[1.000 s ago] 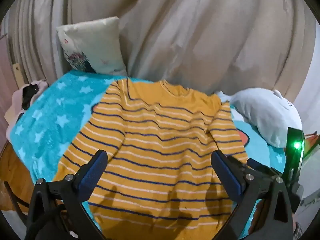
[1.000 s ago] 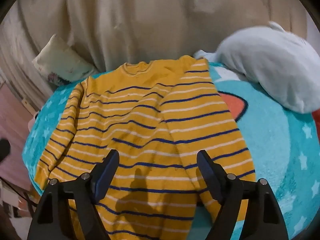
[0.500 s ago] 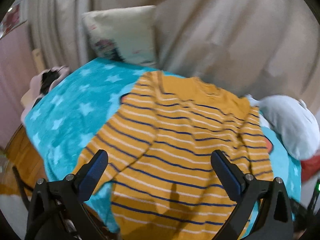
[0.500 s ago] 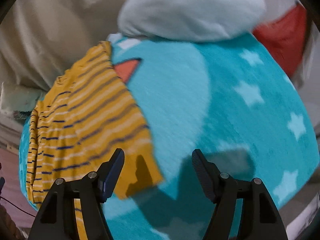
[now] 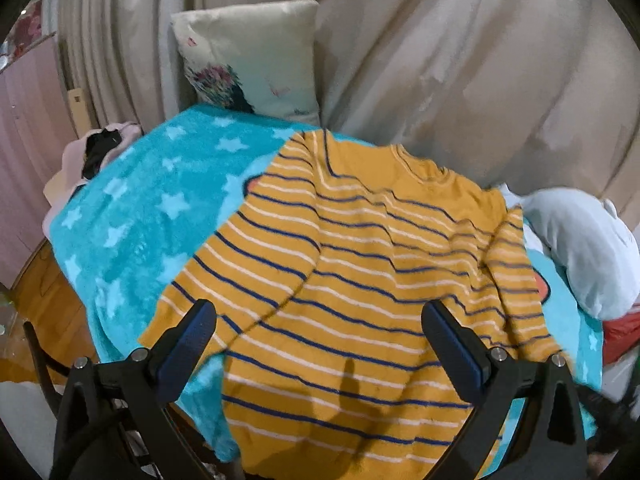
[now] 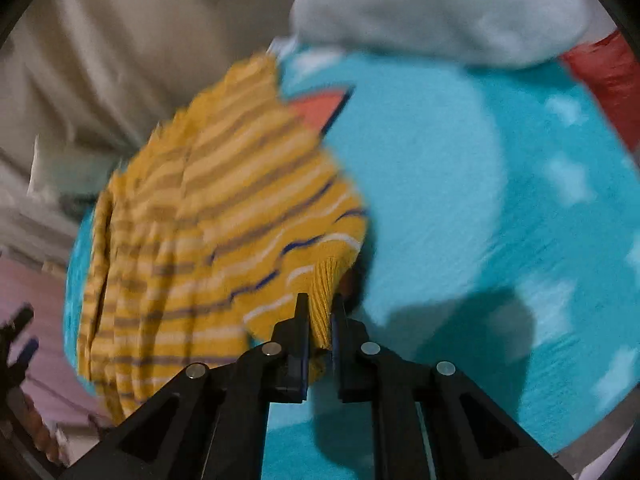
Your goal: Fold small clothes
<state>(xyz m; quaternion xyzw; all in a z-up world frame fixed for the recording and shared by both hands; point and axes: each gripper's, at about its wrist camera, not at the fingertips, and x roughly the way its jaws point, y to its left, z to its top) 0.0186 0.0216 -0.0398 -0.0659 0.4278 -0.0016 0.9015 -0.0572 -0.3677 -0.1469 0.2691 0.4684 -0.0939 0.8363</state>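
**Cuff pinched, far jaws wide**

Turquoise star blanket [image 5: 132,216] bears the yellow striped sweater [image 5: 360,264], spread flat. Right gripper [image 6: 319,312] is closing on its sleeve cuff [image 6: 326,280], ribbing between the pads. Left gripper [image 5: 318,332] hovers near the hem, jaws spread.

Blanket [image 5: 132,216] left of sweater [image 5: 360,280] free; far pillow [image 5: 256,60], right white plush [image 5: 580,248] block edges.

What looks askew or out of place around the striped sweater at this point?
The striped sweater lies wrinkled, its hem hanging over the blanket's near edge. The right claw is closing on the sleeve cuff, bunching it. Nothing spilled or damaged.
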